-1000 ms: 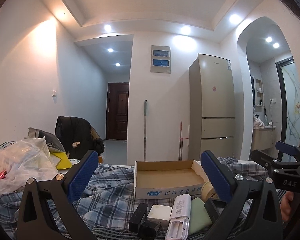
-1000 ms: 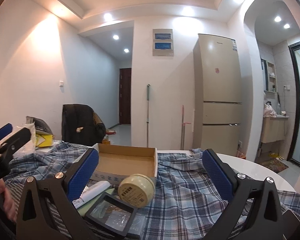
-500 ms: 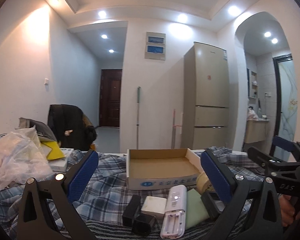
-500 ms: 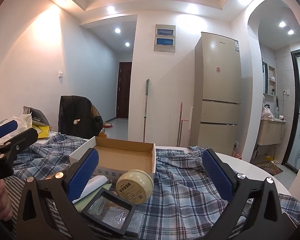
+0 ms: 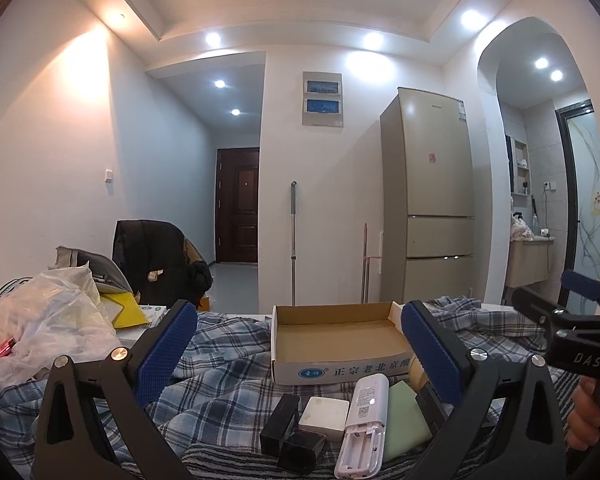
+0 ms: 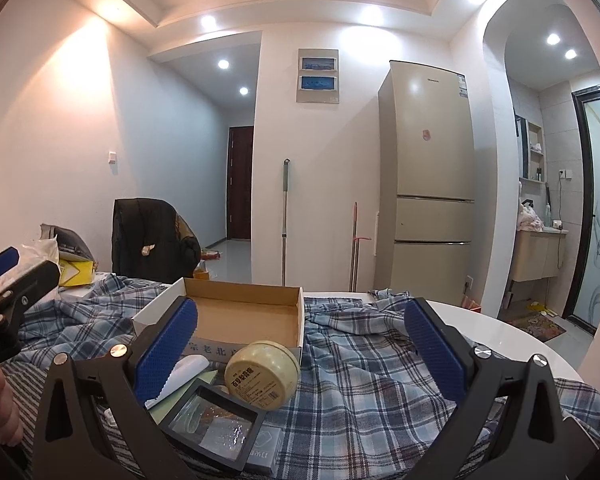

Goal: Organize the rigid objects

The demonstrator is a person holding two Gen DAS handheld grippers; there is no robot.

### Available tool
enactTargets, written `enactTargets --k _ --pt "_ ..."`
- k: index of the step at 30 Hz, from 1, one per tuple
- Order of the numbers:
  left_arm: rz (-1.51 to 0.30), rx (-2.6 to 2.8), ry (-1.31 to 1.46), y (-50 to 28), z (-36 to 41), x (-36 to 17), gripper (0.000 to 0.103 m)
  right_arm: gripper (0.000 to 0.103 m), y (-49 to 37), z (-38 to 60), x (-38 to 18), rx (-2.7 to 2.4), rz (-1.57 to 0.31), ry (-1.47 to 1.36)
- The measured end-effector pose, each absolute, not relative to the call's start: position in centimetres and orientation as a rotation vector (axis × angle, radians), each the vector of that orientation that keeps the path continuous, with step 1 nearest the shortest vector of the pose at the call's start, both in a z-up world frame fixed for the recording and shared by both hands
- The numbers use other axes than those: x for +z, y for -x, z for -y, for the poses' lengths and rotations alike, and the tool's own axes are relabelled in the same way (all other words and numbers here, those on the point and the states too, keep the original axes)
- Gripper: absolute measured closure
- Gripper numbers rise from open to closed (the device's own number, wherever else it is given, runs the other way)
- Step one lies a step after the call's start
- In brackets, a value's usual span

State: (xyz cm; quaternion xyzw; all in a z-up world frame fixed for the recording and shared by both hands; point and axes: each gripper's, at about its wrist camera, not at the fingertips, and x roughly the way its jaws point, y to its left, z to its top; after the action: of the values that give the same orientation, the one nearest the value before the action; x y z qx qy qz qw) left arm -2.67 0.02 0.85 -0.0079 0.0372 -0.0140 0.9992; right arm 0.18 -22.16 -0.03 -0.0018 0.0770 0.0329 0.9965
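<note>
**Both grippers wide apart above the small things**

Left wrist view: the left gripper [image 5: 300, 350] holds nothing, its jaws spread. The box [image 5: 336, 346] stands behind a remote [image 5: 364, 420] and a white block [image 5: 324, 412].

Right wrist view: the right gripper [image 6: 300, 350] is also spread, holding nothing, over the tin [image 6: 262, 374] and black case [image 6: 212, 426].
</note>
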Motion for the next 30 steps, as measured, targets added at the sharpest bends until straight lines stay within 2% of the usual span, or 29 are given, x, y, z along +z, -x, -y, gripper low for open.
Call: enactTargets --k 30 --pt "-0.078 0.000 0.021 2.55 -0.10 0.70 0.000 0.000 0.04 22.25 0.08 0.071 -0.139 -0.008"
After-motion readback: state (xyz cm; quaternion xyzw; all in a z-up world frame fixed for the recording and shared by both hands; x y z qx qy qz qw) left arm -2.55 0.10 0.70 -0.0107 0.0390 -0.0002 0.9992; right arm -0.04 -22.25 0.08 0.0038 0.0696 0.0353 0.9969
